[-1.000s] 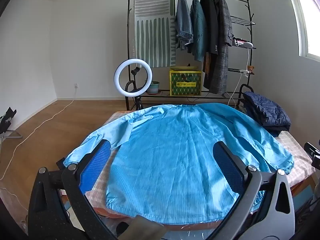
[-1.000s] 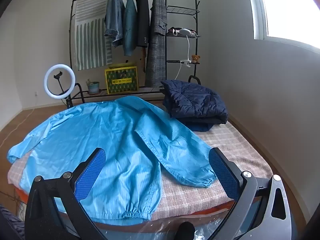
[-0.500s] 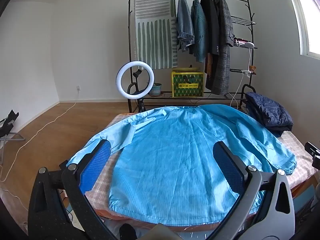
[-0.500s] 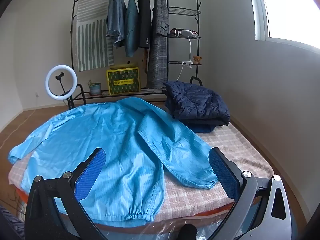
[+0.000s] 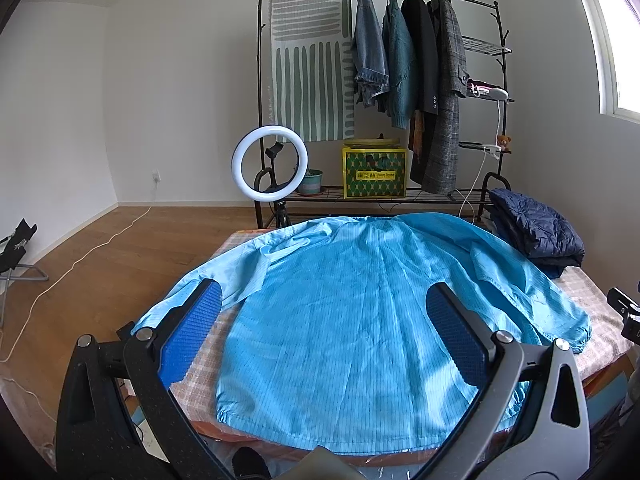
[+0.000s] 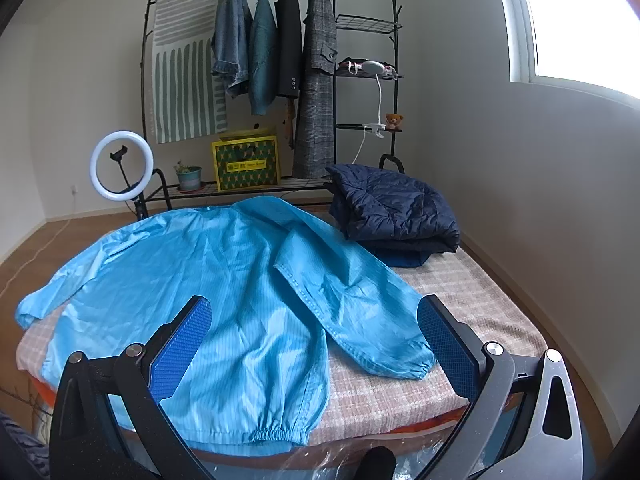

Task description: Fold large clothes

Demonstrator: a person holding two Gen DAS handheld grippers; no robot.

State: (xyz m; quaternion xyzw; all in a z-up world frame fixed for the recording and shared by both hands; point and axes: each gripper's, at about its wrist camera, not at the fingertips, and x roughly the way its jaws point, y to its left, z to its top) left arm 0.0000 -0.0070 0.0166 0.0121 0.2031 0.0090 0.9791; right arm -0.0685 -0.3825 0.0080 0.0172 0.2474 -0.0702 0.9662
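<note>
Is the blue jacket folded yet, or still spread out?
Spread: the blue jacket lies flat on the bed, both sleeves out.

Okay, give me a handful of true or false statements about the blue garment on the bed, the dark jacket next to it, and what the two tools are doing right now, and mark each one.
1. The blue garment lies spread flat on the bed. True.
2. The left tool is clamped on the garment's hem. False: its jaws stand wide apart and hold nothing.
3. A folded dark navy jacket sits on the bed's far right corner. True.
4. The right tool is open and holds nothing. True.
5. The garment's right sleeve is already folded across its body. False: it lies out to the side on the checked cover.
</note>
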